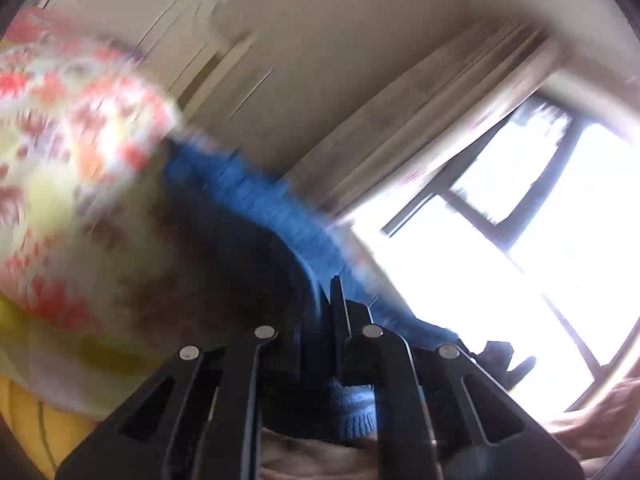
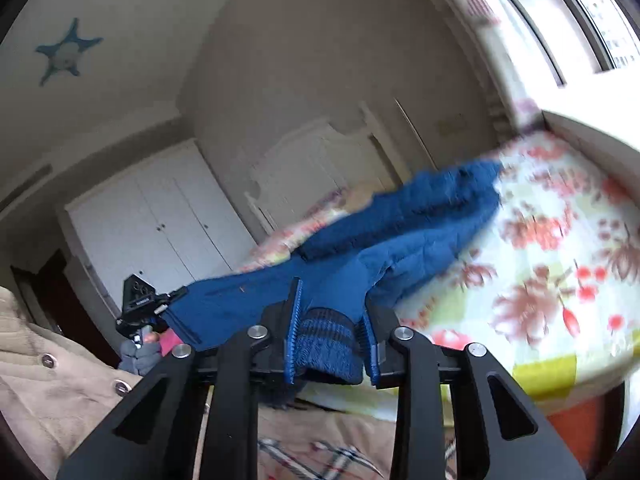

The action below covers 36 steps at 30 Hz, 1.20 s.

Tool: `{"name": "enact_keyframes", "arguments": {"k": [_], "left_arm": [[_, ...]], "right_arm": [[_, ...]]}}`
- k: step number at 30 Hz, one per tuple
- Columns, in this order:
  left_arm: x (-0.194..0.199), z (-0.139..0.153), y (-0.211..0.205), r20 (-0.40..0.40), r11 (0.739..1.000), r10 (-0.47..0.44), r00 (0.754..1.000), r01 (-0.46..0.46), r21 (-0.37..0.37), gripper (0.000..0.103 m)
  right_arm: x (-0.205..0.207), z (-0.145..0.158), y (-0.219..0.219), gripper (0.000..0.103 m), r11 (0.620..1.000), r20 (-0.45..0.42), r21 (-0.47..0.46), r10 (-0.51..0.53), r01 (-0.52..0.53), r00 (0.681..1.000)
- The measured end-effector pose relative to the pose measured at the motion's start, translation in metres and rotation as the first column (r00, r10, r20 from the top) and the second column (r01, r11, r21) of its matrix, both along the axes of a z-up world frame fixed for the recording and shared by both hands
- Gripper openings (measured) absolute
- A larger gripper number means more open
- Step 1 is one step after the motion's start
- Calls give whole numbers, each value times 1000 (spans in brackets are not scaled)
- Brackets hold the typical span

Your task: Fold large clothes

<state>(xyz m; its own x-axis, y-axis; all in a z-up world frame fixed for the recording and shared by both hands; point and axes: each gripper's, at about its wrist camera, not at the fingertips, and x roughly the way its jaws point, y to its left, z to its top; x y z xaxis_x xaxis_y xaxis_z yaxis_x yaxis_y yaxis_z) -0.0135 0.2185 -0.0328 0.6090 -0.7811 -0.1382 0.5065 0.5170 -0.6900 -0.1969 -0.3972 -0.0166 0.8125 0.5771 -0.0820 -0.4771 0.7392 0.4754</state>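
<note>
A large blue knitted garment [image 2: 404,224] stretches from both grippers out over a bed with a floral cover [image 2: 560,248]. My right gripper [image 2: 332,332] is shut on a bunched ribbed edge of the blue garment, the cloth filling the gap between its blue pads. In the left wrist view my left gripper [image 1: 326,312] is shut on another part of the blue garment [image 1: 248,188], which rises from the jaws toward the floral cover [image 1: 72,168]. The left gripper [image 2: 138,304] also shows at the left of the right wrist view, with the cloth taut between the two.
White wardrobe doors [image 2: 160,224] and a white headboard [image 2: 304,168] stand behind the bed. A bright window [image 1: 520,220] with curtains lies to the right. A person's beige buttoned coat [image 2: 52,380] is at lower left, a hand [image 1: 600,420] at lower right.
</note>
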Motion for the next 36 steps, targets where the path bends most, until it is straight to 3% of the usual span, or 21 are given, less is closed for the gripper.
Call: {"name": "enact_keyframes", "arguments": {"k": [4,6,8,10,12,15,17,18,20,22,24,27,30,34,36], "left_arm": [[-17,47,28,123,991,23,992,-6,-134,11],[-4,60,38,122,978,31,992,-5,-210,12],[30,69,35,67,966,49,997,-30,-256,13],[75,73,26,2,972,82,997,-79,-223,14],[125,66,14,-86,975,109,990,-124,-187,18],[207,32,0,-271,967,166,948,-211,-145,28],[252,9,-5,-353,966,204,913,-246,-77,47],[274,-1,-3,-381,954,274,883,-298,-5,64],[293,-16,9,-414,935,336,846,-354,34,69],[307,-28,25,-461,933,331,824,-359,28,74],[307,-30,29,-445,937,336,830,-342,71,77],[313,-26,21,-388,935,337,858,-256,246,78],[319,-29,-2,-378,934,269,886,-143,328,78],[331,-31,-53,-345,904,209,915,-46,425,78],[339,-29,-73,-330,875,188,925,-5,484,80]], "right_arm": [[-18,60,9,28,999,152,-28,-11,15,988],[-4,82,11,28,999,167,-30,-24,29,986],[29,97,17,28,997,138,-48,-57,64,989],[84,100,19,28,994,52,-47,-94,96,994],[149,88,11,28,988,-88,-24,-157,156,984],[231,47,-9,30,972,-278,17,-220,233,935],[278,14,-21,32,965,-405,-3,-240,261,882],[293,-5,-24,37,966,-466,-14,-235,258,853],[308,-32,-32,53,966,-545,31,-199,257,815],[306,-41,-43,87,961,-535,72,-187,265,824],[298,-37,-48,93,965,-491,29,-212,259,845],[296,-35,-46,93,964,-483,-115,-265,240,834],[304,-40,-36,93,965,-500,-203,-250,169,829],[325,-50,-16,92,955,-520,-281,-237,98,820],[332,-53,-6,90,946,-523,-318,-234,68,820]]}}
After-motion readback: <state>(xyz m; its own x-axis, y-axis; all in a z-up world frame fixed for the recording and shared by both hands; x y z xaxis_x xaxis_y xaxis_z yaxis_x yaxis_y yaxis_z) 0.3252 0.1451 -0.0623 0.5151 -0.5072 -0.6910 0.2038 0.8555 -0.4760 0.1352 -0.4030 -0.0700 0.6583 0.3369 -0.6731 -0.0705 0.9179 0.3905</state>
